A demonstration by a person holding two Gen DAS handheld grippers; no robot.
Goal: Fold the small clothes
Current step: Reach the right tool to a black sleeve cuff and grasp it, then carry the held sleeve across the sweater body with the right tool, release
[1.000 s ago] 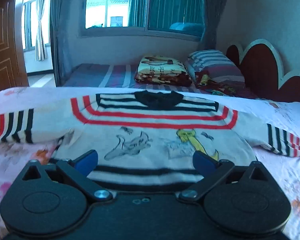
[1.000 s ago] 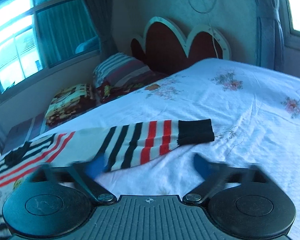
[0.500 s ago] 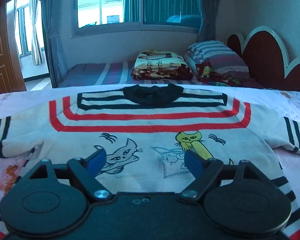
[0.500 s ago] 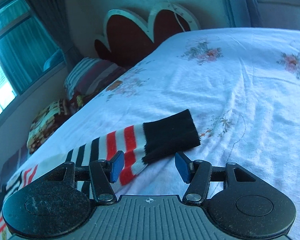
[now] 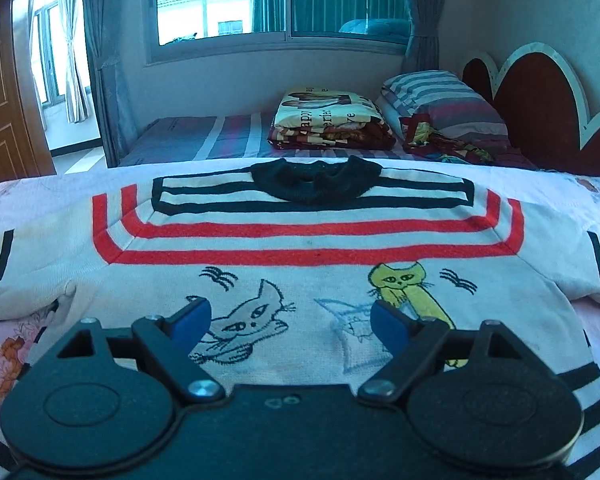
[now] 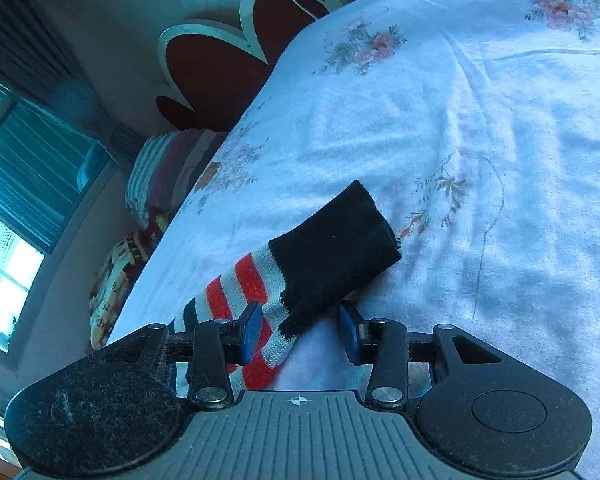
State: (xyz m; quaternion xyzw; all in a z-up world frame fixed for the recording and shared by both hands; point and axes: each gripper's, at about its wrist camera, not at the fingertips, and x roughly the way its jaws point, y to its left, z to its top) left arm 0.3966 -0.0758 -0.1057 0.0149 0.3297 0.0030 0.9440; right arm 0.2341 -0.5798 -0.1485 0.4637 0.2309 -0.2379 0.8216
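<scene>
Left wrist: sweater (image 5: 300, 280) flat on floral bedsheet (image 5: 4, 352), window (image 5: 260, 0) beyond

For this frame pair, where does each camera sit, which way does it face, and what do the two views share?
Left wrist: on the left gripper, low over the sweater, facing the window; its open blue-padded fingers show.
Right wrist: on the right gripper, tilted, facing the sleeve cuff and bedsheet; its open fingers straddle the sleeve.
Shared: the sweater, headboard, folded blanket.
</scene>
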